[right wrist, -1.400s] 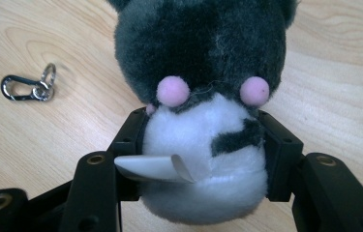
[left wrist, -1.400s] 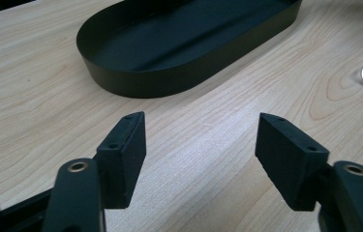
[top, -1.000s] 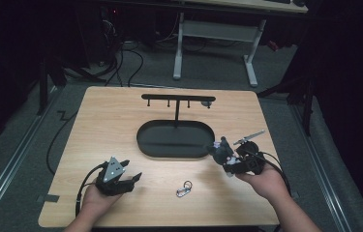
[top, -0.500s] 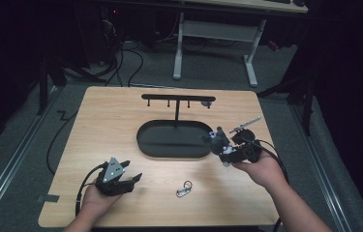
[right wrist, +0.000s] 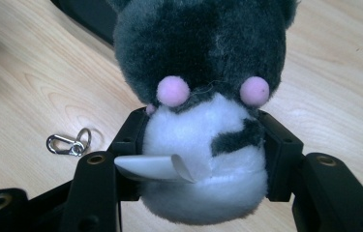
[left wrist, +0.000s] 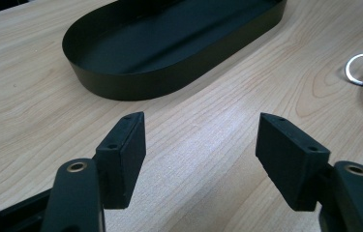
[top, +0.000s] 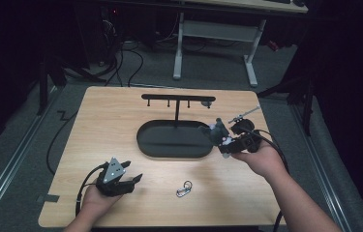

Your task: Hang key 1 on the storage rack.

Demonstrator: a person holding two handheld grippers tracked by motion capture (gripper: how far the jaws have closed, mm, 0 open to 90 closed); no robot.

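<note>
So, working from the biggest thing down: the light wooden table (top: 121,121) carries a black oval metal tray (top: 169,145) near its middle, with a black T-shaped hanging rack with small pegs (top: 178,99) standing at the tray's far edge. My right gripper (top: 223,140) hovers at the tray's right end, clamped on a small grey-and-white plush toy with pink cheeks (right wrist: 203,96); in the right gripper view the jaws squeeze the toy's white belly from both sides, a white tag curling out toward the left jaw. My left gripper (top: 129,175) rests near the table's front left, jaws spread wide with nothing between them, well apart from the tray. The smallest piece, a silver clip with a key ring (top: 184,188), lies on the bare wood in front of the tray, between the two grippers.

As I judge it, the pickup is done and the toy is lifted clear of the table. What remains is placing it, either into the tray or onto the rack; I cannot tell which. The clip lies untouched.
</note>
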